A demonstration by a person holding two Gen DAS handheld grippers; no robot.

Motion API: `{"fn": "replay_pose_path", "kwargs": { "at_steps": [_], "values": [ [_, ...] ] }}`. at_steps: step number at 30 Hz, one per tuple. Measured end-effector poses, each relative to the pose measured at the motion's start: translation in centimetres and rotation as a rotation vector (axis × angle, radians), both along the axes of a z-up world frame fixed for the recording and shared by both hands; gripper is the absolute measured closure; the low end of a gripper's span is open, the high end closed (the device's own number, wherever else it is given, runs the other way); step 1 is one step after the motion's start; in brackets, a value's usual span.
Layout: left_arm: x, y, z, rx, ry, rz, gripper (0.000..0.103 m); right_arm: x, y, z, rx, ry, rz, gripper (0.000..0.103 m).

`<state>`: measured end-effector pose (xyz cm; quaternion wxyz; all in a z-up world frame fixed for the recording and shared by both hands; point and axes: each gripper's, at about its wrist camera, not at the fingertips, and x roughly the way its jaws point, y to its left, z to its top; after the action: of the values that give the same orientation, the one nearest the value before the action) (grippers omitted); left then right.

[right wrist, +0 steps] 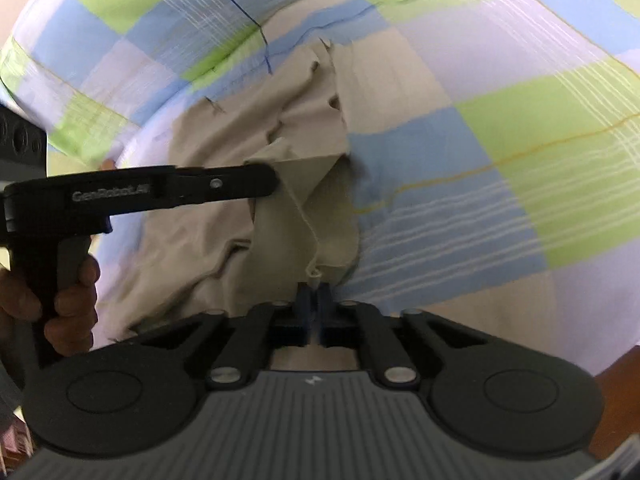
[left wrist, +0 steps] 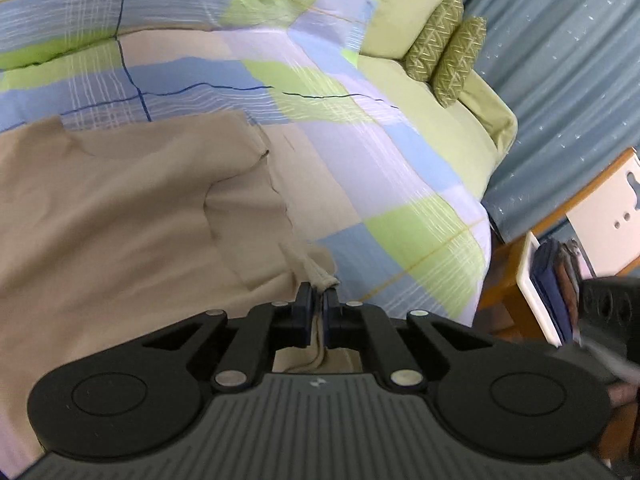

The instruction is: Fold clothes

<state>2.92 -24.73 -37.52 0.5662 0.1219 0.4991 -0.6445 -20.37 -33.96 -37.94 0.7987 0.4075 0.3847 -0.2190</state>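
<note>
A beige garment [left wrist: 120, 208] lies spread on a bed with a checked blue, green and lilac cover [left wrist: 360, 148]. My left gripper [left wrist: 317, 294] is shut on a hemmed edge of the beige garment at its right side. In the right wrist view my right gripper [right wrist: 315, 294] is shut on another edge of the same garment [right wrist: 224, 168], which is lifted and creased. The left gripper [right wrist: 264, 178] shows there from the side, pinching a folded corner of the cloth, held by a hand [right wrist: 68, 304].
Two green patterned bolsters [left wrist: 444, 52] and a light green pillow [left wrist: 408, 4] lie at the bed's far right. A grey-blue curtain [left wrist: 568, 80] hangs behind. A wooden stand with folded dark clothes [left wrist: 556, 288] is beside the bed at right.
</note>
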Motion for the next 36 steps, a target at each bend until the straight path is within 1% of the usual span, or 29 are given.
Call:
{"fn": "replay_pose_path", "kwargs": {
  "at_steps": [1,3,4,5,6,8,9,10,11,12,13,14,16,18,21,22,24,26,27,28,29,30,31,32,33,34,35,36],
  "values": [
    [0.2,0.0,-0.1,0.007,0.015,-0.001,0.1,0.0,0.0,0.3,0.003,-0.012,-0.012,0.101],
    [0.5,-0.2,-0.4,0.019,0.033,0.018,0.1,0.1,-0.2,0.3,0.033,-0.004,-0.031,0.095],
    [0.6,-0.3,-0.6,0.02,0.034,0.022,0.1,0.1,-0.3,0.1,0.052,0.011,-0.043,0.078],
    [0.8,-0.6,-0.9,0.019,0.034,0.032,0.1,0.2,-0.4,-0.1,0.064,0.027,-0.057,0.052],
    [0.9,-0.7,-1.1,0.016,0.036,0.04,0.1,0.3,-0.4,-0.2,0.057,0.035,-0.075,0.049],
    [1.4,-0.8,-1.5,0.0,0.057,0.071,0.1,0.3,-0.4,-0.3,0.054,0.015,-0.096,0.05],
    [1.6,-0.7,-1.7,-0.007,0.068,0.087,0.1,0.5,-0.5,-0.6,0.062,-0.002,-0.113,0.053],
    [2.1,-0.3,-1.9,-0.01,0.086,0.115,0.102,0.7,-0.6,-1.2,0.07,-0.006,-0.126,0.072],
    [2.7,0.3,-2.1,-0.015,0.108,0.156,0.103,0.8,-0.7,-1.7,0.087,0.001,-0.137,0.096],
    [3.2,0.7,-2.1,-0.018,0.117,0.185,0.103,0.8,-0.9,-2.1,0.105,0.001,-0.161,0.1],
    [3.8,1.6,-1.8,-0.024,0.119,0.228,0.103,0.7,-0.9,-2.4,0.121,-0.007,-0.185,0.1],
    [4.8,3.0,-1.1,-0.034,0.112,0.291,0.103,0.5,-0.9,-2.1,0.125,-0.028,-0.205,0.1],
    [6.4,5.3,0.5,-0.063,0.095,0.383,0.103,0.2,-0.8,-0.8,0.107,-0.07,-0.23,0.1],
    [8.8,8.6,3.5,-0.115,0.063,0.513,0.103,-0.1,-1.3,1.5,0.078,-0.135,-0.273,0.1],
    [11.6,11.1,8.1,-0.188,-0.026,0.637,0.103,0.3,-2.7,5.2,0.011,-0.21,-0.314,0.1],
    [12.7,11.8,10.0,-0.217,-0.066,0.673,0.103,1.0,-3.6,7.0,-0.026,-0.254,-0.319,0.1],
    [14.6,11.9,13.2,-0.267,-0.135,0.705,0.103,2.2,-4.9,9.1,-0.082,-0.302,-0.311,0.1],
    [16.0,11.5,16.6,-0.316,-0.224,0.723,0.103,4.5,-7.7,12.6,-0.168,-0.393,-0.302,0.1],
    [16.5,11.2,18.3,-0.341,-0.269,0.732,0.103,5.1,-8.4,13.5,-0.194,-0.412,-0.301,0.1],
    [16.7,11.1,20.2,-0.371,-0.309,0.744,0.103,5.8,-9.5,15.0,-0.226,-0.443,-0.301,0.1],
    [16.7,11.0,21.7,-0.401,-0.338,0.754,0.103,6.9,-11.3,17.4,-0.274,-0.497,-0.299,0.1],
    [16.3,11.2,22.8,-0.42,-0.358,0.764,0.103,7.4,-12.2,18.7,-0.301,-0.524,-0.298,0.1],
    [15.6,11.4,23.8,-0.438,-0.382,0.779,0.103,7.7,-13.4,20.9,-0.346,-0.564,-0.291,0.1],
    [14.8,11.7,24.6,-0.448,-0.397,0.797,0.103,7.6,-14.0,22.4,-0.381,-0.581,-0.282,0.101],
    [14.0,12.3,24.7,-0.447,-0.395,0.816,0.103,7.3,-14.4,23.5,-0.412,-0.588,-0.272,0.101],
    [13.2,12.9,24.3,-0.441,-0.382,0.835,0.103,6.7,-14.9,24.7,-0.443,-0.595,-0.26,0.1],
    [12.0,13.5,23.7,-0.426,-0.362,0.859,0.103,6.4,-15.1,25.0,-0.448,-0.595,-0.257,0.1],
    [11.1,13.8,22.4,-0.39,-0.339,0.874,0.103,5.4,-15.5,25.3,-0.455,-0.582,-0.25,0.1]
  ]
}}
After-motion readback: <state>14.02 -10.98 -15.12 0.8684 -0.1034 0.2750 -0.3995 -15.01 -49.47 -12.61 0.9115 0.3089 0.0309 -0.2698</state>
